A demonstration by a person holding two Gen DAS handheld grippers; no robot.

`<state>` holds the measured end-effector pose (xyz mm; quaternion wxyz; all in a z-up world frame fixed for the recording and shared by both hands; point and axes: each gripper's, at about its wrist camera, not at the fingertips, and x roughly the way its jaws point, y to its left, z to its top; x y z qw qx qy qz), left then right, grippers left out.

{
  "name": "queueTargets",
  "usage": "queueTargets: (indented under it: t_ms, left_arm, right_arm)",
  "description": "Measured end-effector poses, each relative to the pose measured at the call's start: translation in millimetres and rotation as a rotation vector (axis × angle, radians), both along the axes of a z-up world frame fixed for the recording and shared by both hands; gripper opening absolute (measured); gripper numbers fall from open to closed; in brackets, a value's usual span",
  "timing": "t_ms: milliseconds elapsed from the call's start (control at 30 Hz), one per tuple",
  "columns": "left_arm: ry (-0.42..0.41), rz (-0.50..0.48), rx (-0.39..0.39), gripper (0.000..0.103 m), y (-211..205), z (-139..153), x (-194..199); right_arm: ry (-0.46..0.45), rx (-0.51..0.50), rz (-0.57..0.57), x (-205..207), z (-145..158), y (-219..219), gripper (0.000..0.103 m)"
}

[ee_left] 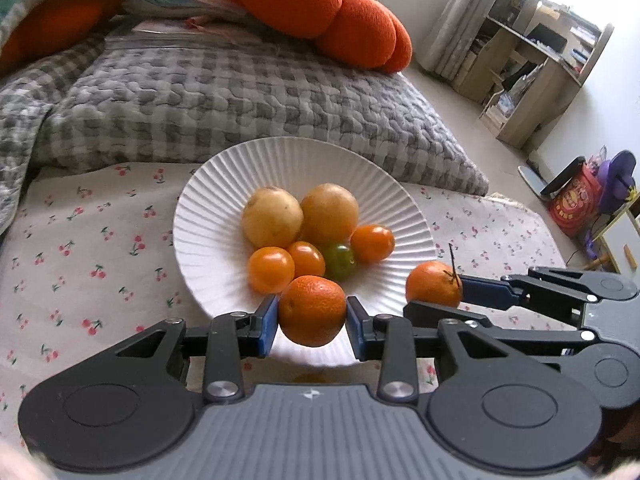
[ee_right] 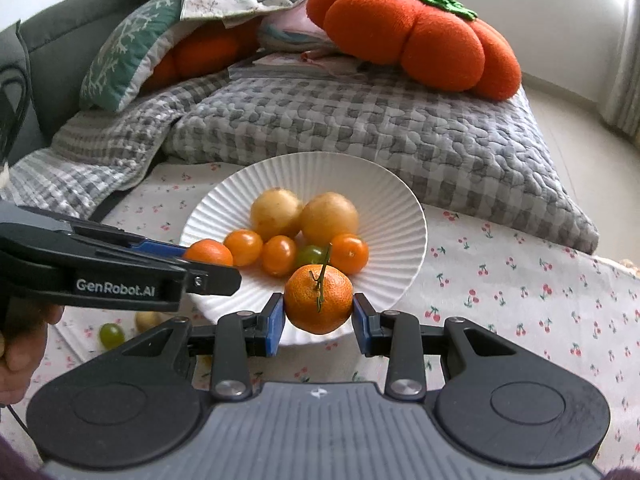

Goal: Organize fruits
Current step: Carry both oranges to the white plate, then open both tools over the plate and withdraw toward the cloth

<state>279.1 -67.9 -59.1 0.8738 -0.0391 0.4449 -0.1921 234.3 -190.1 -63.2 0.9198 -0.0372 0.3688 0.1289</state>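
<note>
Two mandarins were clamped, I noted, one in my left gripper (ee_left: pixel 312 320), the stemmed one in my right gripper (ee_right: pixel 319 310), both held over the plate's (ee_left: pixel 208 216) near rim, evidently for release among its fruit.

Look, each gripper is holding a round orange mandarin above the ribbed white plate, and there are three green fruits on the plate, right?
Not quite. The ribbed white plate holds only one green fruit, seen in the left wrist view. The rest is right: the left gripper grips a round orange mandarin, and the right gripper grips a stemmed one.
</note>
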Motion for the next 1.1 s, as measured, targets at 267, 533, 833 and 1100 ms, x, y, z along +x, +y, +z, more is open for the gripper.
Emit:
queueTargets:
  t_ms: [267, 533, 833, 1100]
  left_arm:
    - [-0.005, -0.008, 0.012, 0.024, -4, -6, 12]
    - [-0.017, -0.021, 0.031, 0.024, -8, -8, 15]
    - [-0.021, -0.039, 0.053, 0.024, -12, -13, 17]
    - [-0.017, -0.041, 0.048, 0.025, -11, -13, 18]
  right_arm:
    - [-0.011, -0.037, 0.028, 12, -8, 6, 0.032]
    - [-0.007, -0.049, 0.041, 16, -14, 12, 0.032]
    - [-0.003, -0.056, 0.045, 19, -19, 18, 0.032]
    - [0.001, -0.034, 0.039, 19, -19, 17, 0.033]
